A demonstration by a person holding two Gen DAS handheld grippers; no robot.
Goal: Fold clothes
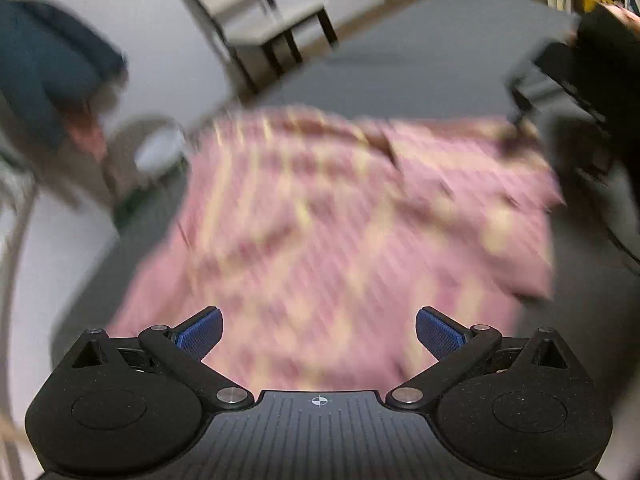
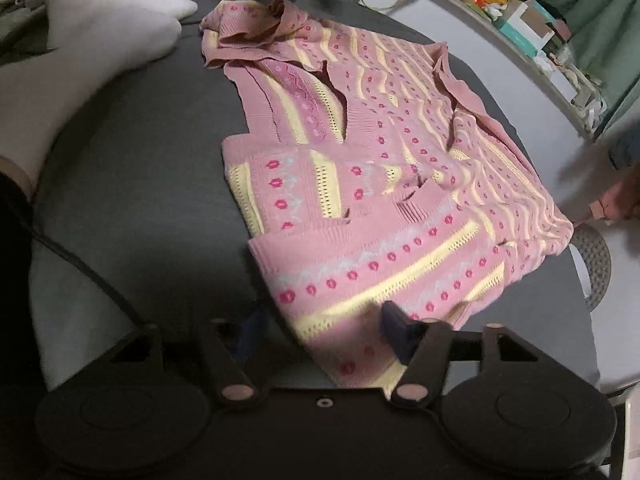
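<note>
Right wrist view: pink knitted sweater with yellow stripes and red flowers [image 2: 384, 168] fills frame centre on dark grey mat [image 2: 140, 184]; right gripper [image 2: 320, 332] fingers apart, sweater hem between them, grip unclear. Left wrist view, blurred: left gripper [image 1: 319, 334] jaws wide apart above the sweater, holding nothing. White-socked foot [image 2: 112, 28] upper left.

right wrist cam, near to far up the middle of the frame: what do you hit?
right gripper, fingers apart around the near edge of the pink knit sweater → sweater body on the dark mat → bunched collar end → far mat edge.
</note>
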